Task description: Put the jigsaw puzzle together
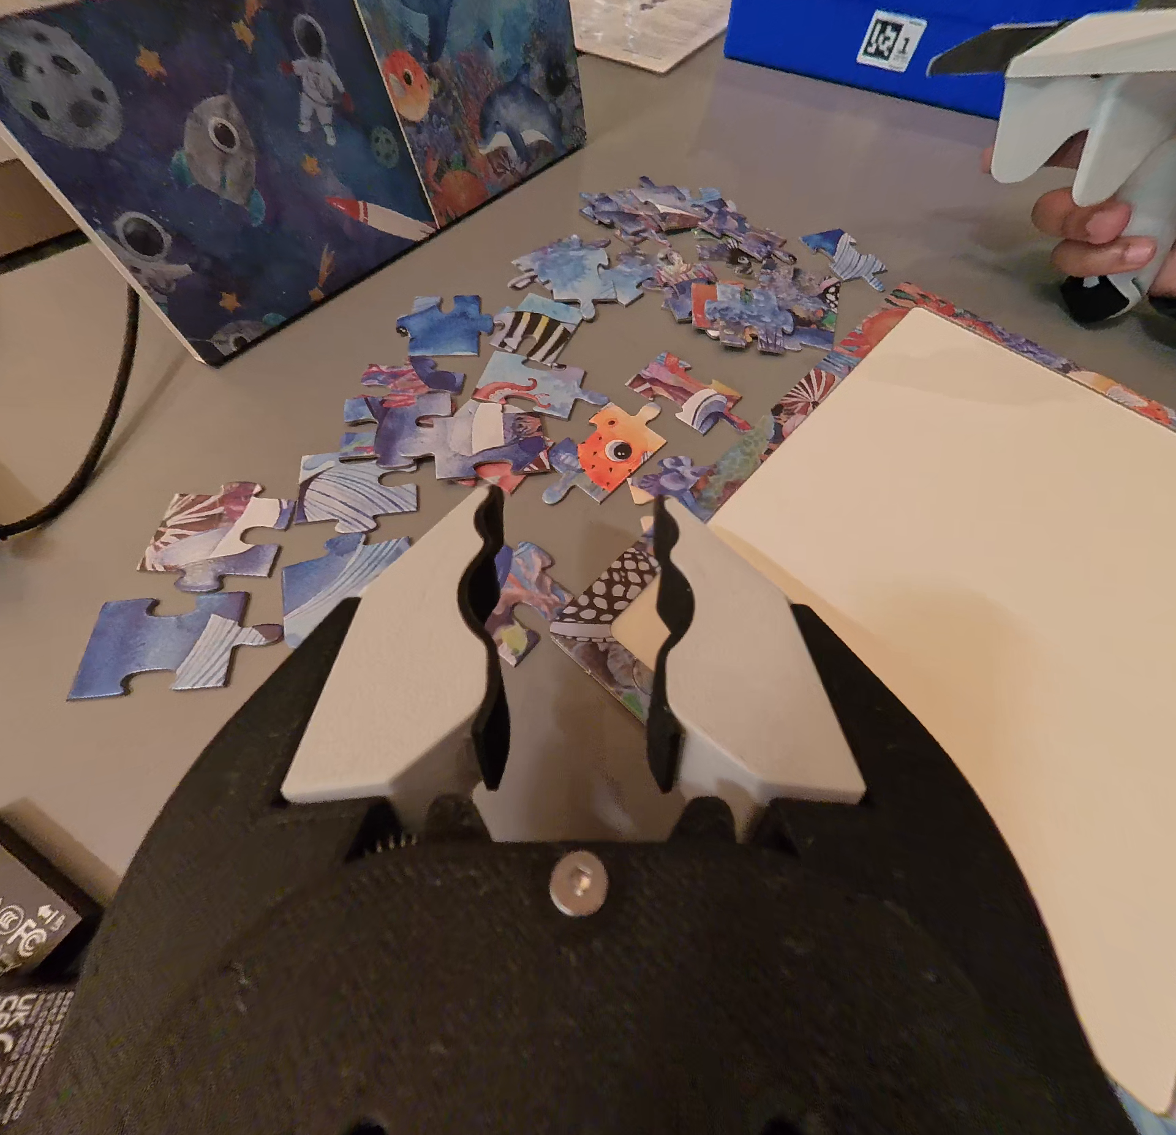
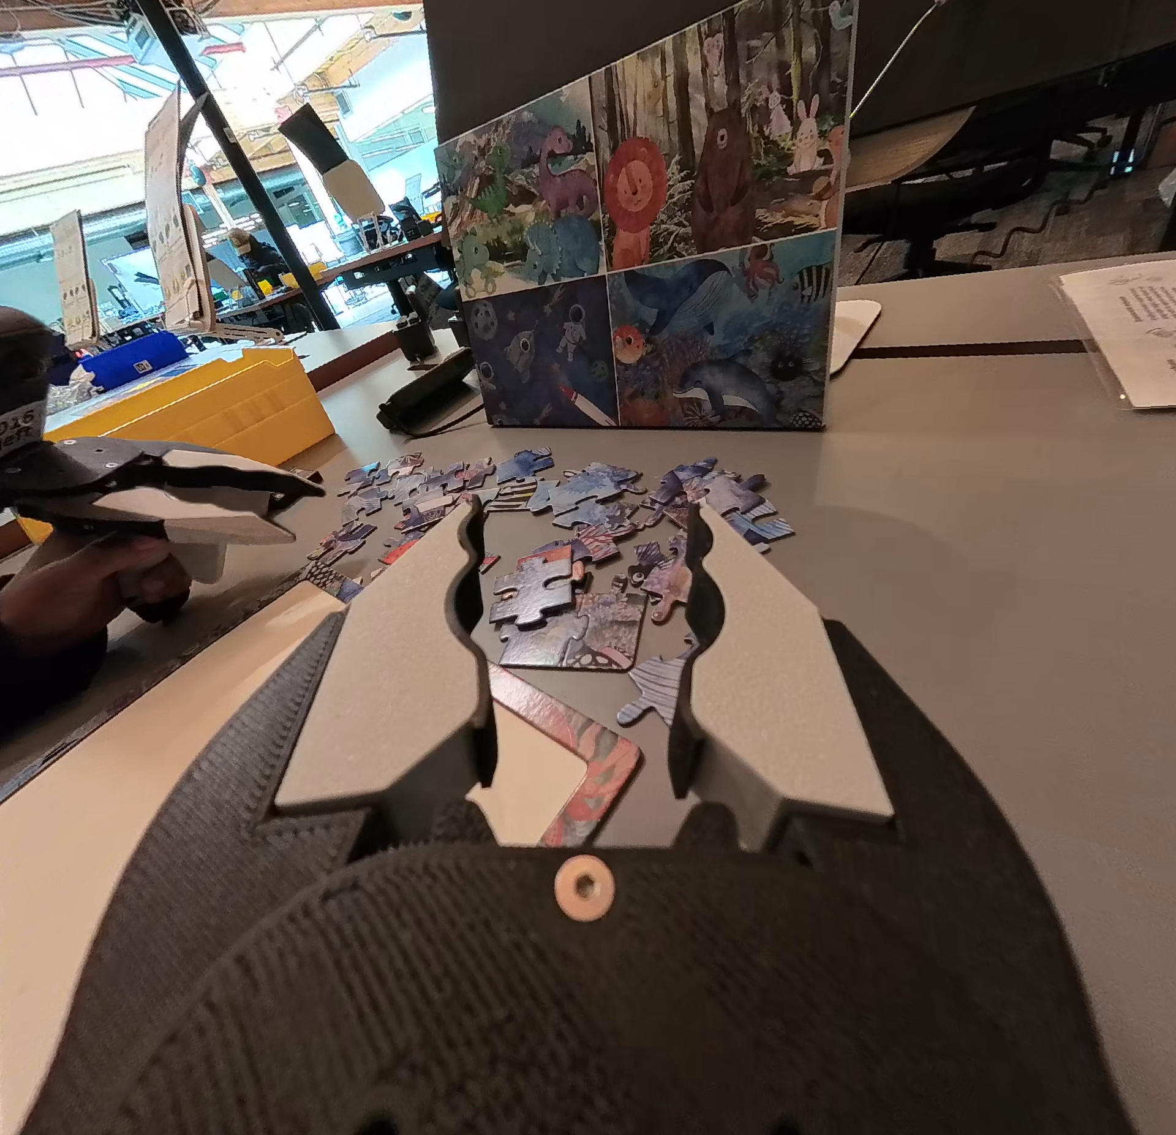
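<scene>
Several loose jigsaw pieces (image 1: 503,404) lie spread on the grey table, also in the right wrist view (image 2: 573,519). An orange fish piece (image 1: 617,449) lies near the puzzle tray (image 1: 954,563), a cream board with a coloured border. The tray's corner shows in the right wrist view (image 2: 592,780). My left gripper (image 1: 576,506) is open and empty, low over the tray's near-left corner and a coral piece (image 1: 522,595). My right gripper (image 2: 582,519) is open and empty above a blue piece (image 2: 534,589). Each gripper shows in the other's view (image 1: 1082,105) (image 2: 191,506).
The picture box (image 1: 223,150) stands upright behind the pieces, also in the right wrist view (image 2: 655,264). A blue bin (image 1: 891,22) and paper sheets (image 1: 643,16) lie at the back. A black cable (image 1: 108,417) runs at left. A yellow case (image 2: 210,398) sits far left. The coral piece (image 1: 522,595) is about 5 cm from my left fingertips and 30 cm from my right.
</scene>
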{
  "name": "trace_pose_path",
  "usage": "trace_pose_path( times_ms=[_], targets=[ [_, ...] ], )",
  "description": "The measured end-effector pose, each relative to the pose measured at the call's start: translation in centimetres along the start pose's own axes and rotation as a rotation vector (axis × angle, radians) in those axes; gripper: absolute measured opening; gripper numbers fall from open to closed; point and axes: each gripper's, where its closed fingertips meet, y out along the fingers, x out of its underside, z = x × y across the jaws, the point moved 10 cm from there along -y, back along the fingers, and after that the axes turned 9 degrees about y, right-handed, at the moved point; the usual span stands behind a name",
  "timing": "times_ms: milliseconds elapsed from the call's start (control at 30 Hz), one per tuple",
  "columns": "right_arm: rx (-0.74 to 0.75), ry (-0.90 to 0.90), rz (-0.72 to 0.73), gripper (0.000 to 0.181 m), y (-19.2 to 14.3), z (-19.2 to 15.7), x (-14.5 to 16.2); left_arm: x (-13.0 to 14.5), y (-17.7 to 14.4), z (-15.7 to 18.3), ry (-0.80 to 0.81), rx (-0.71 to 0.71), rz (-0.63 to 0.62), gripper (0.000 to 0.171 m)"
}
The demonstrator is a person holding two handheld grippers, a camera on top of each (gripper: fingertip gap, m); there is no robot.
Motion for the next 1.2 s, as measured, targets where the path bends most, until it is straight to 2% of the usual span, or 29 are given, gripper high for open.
trace_pose_path(
  times_ms=[100, 267, 400, 500, 667, 767, 900, 1033, 1100, 1133, 1200],
  targets=[
    [-0.001, 0.004, 0.000, 0.063, 0.0, 0.0, 0.0, 0.2, 0.6, 0.2, -0.009, 0.044, -0.063, 0.055],
    [-0.028, 0.001, 0.004, 0.074, -0.4, 0.0, 0.0, 0.4, 1.2, 1.1, 0.023, 0.122, -0.130, 0.057],
    [-0.087, 0.016, -0.017, 0.077, -2.2, -0.9, 0.5, 0.6, 1.6, 2.0, 0.063, 0.178, -0.186, 0.060],
    [-0.150, -0.018, -0.151, 0.079, -4.6, -3.7, 2.5, 0.7, 1.7, 2.0, 0.041, 0.211, -0.193, 0.060],
    [-0.148, -0.332, -0.400, 0.089, -8.5, -10.6, 7.4, 0.9, 1.6, 1.8, -0.067, 0.310, -0.185, 0.063],
    [-0.099, -0.456, -0.561, 0.094, -9.6, -12.4, 10.4, 0.9, 1.6, 2.4, -0.025, 0.299, -0.201, 0.064],
    [-0.007, -0.462, -0.565, 0.089, -10.9, -11.7, 11.0, 0.9, 1.4, 3.7, 0.046, 0.272, -0.222, 0.063],
    [0.082, -0.394, -0.561, 0.096, -11.8, -9.4, 10.1, 1.4, 0.5, 5.0, 0.009, 0.304, -0.229, 0.060],
    [0.156, -0.377, -0.535, 0.093, -12.3, -7.9, 9.5, 1.6, -0.6, 5.9, -0.002, 0.311, -0.260, 0.060],
    [0.190, -0.364, -0.522, 0.098, -12.5, -7.2, 9.1, 1.7, -1.2, 6.6, 0.002, 0.324, -0.279, 0.060],
    [0.302, -0.300, -0.478, 0.087, -13.0, -5.2, 8.2, 1.9, -2.3, 8.5, -0.001, 0.377, -0.300, 0.059]
  ],
)
